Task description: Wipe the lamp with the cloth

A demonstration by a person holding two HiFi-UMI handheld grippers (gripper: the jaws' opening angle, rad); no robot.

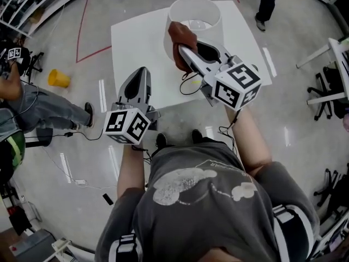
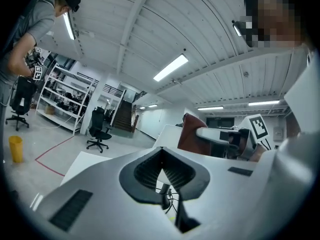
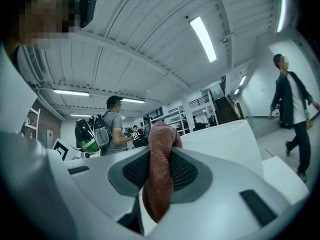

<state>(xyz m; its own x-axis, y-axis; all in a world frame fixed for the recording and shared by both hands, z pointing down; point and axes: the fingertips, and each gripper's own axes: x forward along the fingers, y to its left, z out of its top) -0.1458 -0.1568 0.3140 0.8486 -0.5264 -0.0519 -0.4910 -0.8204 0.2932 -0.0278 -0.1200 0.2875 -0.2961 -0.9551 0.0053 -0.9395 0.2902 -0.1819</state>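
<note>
Head view, worktop: the white square worktop (image 1: 133, 42) stands on a glossy grey floor marked with red tape lines.
Head view, lamp: the lamp (image 1: 203, 16) is a smooth white cylinder shade, open at the top, on the far part of the worktop.
Head view, cloth: the rust-brown cloth (image 1: 180, 37) is bunched against the near-left side of the shade.
Head view, right tongs: my right tongs (image 1: 184, 53) pinch the cloth and reach in over a thin black cable (image 1: 191, 85) that loops on the worktop.
Head view, left tongs: my left tongs (image 1: 143, 72) hang over the near-left corner of the worktop, well apart from the lamp.
Head view, surroundings: a yellow cup (image 1: 58, 78) lies on the floor at the left, beside a seated person (image 1: 46, 107).
Left gripper view, left tongs: my ribbed black pads (image 2: 147, 171) meet at the tips with nothing between them — only the cable shows in the gap below.
Left gripper view, beyond: I see the cloth (image 2: 191, 133), the right tongs (image 2: 218, 135), a black office chair (image 2: 98, 130) and metal shelving (image 2: 62, 96).
Right gripper view, right tongs: my right tongs (image 3: 160, 156) are closed on the cloth (image 3: 159, 181) — a nubby towelling weave that hangs down in a fold.
Right gripper view, lamp: the shade's white wall (image 3: 225, 144) rises just behind the cloth.
Right gripper view, people: a person with a backpack (image 3: 111, 129) stands at the left and another (image 3: 295, 116) walks at the right.
</note>
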